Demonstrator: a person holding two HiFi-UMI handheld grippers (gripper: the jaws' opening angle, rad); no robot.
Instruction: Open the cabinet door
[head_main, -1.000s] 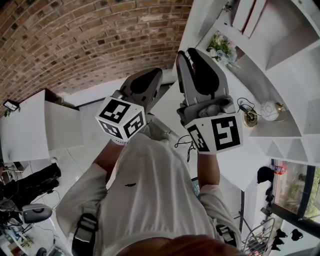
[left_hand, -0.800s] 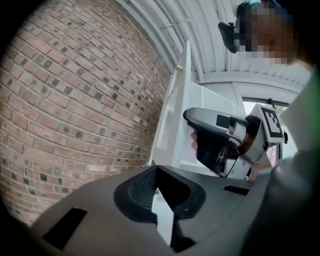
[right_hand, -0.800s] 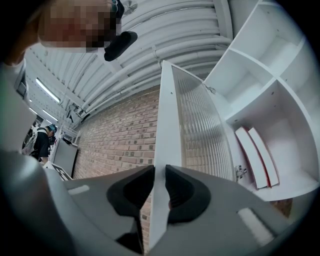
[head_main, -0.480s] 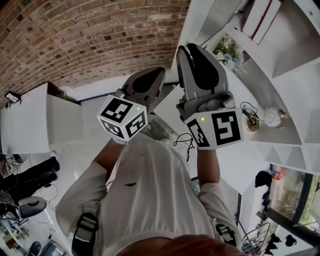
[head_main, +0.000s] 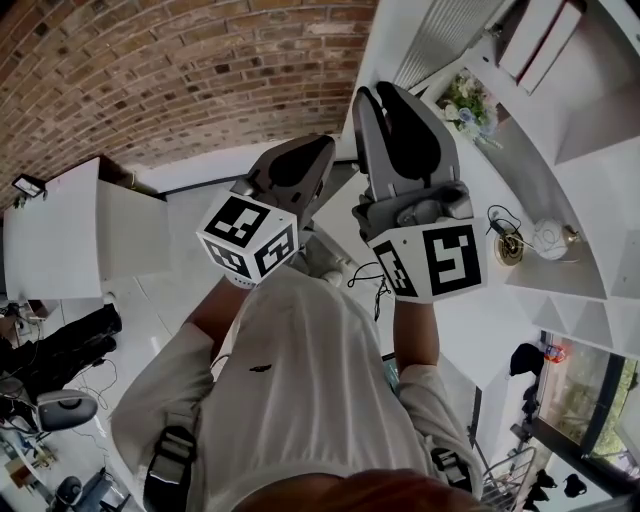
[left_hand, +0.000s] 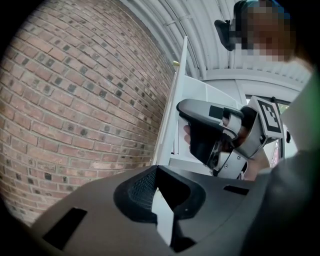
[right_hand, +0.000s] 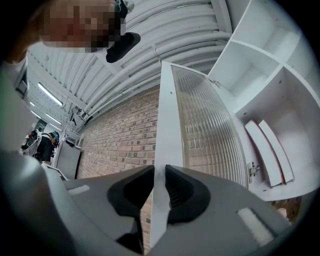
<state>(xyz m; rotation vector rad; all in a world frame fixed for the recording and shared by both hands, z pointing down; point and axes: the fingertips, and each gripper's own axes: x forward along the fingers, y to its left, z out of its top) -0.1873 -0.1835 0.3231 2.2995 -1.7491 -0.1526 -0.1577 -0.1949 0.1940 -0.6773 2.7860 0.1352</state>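
Head view: my right gripper reaches the free edge of the cabinet door. My left gripper hangs just beside it, idle.

Left gripper view: those jaws meet on nothing.

Right gripper view: my jaws are narrowly apart, pinching the door's upright edge, which rises straight ahead. I judge the swing is the right's.

free: between brick wall and cabinet door | blocked: shelves right of door
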